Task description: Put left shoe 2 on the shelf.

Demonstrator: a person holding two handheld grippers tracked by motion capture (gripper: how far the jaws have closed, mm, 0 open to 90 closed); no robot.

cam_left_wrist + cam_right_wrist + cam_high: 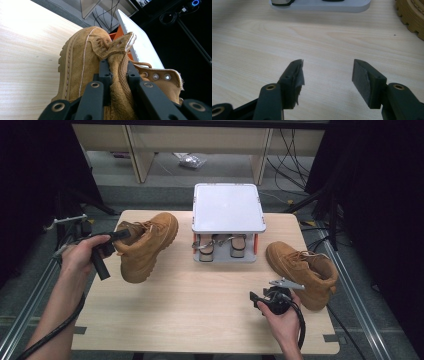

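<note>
A tan suede boot (147, 242) is tilted on its sole edge at the table's left, its toe towards the rack. My left gripper (120, 236) is shut on the boot's collar; in the left gripper view the jaws pinch the padded collar and tongue (120, 72). A second tan boot (302, 272) lies on the table at the right. Just in front of it, near the table's front edge, my right gripper (259, 298) stands open with nothing between its jaws; the right gripper view has bare wood between its fingertips (327, 72).
A small two-level rack (229, 210) with a white top plate stands at the table's back middle, with a pair of sandals (222, 247) on its lower shelf. The wooden table (200, 300) has bare room in the middle and front. Cables and metal rails run alongside.
</note>
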